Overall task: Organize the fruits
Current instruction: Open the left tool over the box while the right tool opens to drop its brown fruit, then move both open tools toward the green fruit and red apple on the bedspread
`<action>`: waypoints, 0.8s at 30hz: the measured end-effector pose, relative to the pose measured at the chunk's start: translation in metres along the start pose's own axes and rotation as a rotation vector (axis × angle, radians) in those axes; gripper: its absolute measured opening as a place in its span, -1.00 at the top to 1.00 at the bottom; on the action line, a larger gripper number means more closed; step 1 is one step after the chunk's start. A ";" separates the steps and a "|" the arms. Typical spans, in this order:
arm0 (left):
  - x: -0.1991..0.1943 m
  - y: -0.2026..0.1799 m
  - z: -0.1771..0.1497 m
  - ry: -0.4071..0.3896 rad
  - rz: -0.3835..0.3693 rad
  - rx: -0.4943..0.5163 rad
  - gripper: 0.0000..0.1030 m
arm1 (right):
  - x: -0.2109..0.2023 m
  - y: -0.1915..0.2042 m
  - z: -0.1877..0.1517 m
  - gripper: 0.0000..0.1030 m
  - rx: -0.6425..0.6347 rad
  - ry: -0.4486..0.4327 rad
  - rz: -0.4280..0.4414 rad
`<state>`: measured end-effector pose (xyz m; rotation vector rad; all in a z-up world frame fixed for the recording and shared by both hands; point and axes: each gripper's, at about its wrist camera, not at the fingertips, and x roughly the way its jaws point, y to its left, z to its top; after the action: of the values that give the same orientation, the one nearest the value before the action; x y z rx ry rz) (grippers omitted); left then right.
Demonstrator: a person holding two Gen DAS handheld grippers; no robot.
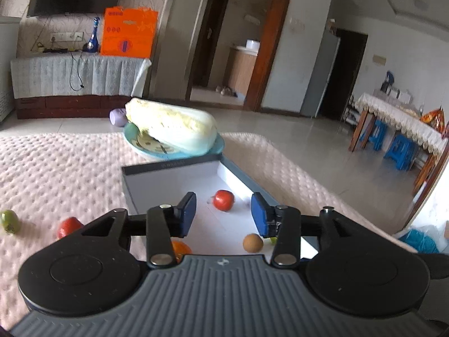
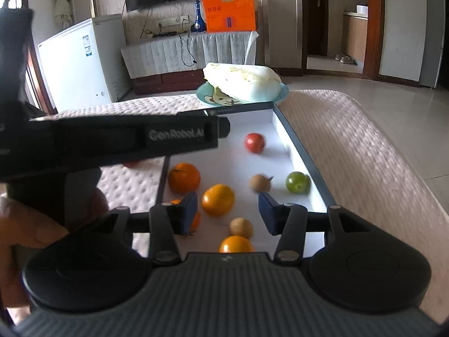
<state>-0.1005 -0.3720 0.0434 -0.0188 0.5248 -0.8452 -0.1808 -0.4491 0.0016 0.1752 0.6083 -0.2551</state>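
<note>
Both the left gripper (image 1: 223, 213) and right gripper (image 2: 228, 212) hang released over the tray (image 2: 301, 151); the rim at right crowds the green fruit (image 2: 297, 182), and an orange (image 1: 179, 248) lower left sits half hidden.

Pink dimpled quilt (image 1: 56, 168) spread as the carrying surface. Directly on it: shallow white-floored box (image 1: 168, 179), touched at its far edge by blue plate (image 1: 134, 140); left of the box, apart from it, red fruit (image 1: 68, 226) and, further left, green fruit (image 1: 9, 220). Lilac cup (image 1: 118, 117) behind the plate.
</note>
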 end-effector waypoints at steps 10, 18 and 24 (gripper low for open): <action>-0.048 0.061 0.007 -0.045 0.120 -0.075 0.04 | 0.005 0.036 0.003 0.01 -0.032 -0.021 0.066; -0.090 0.113 0.003 -0.055 0.227 -0.116 0.03 | 0.005 0.082 0.003 -0.31 -0.097 -0.061 0.181; -0.114 0.141 0.000 -0.055 0.277 -0.121 0.03 | 0.010 0.124 -0.002 -0.34 -0.208 -0.061 0.245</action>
<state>-0.0626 -0.1954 0.0616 -0.0778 0.5122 -0.5401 -0.1383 -0.3318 0.0049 0.0400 0.5429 0.0405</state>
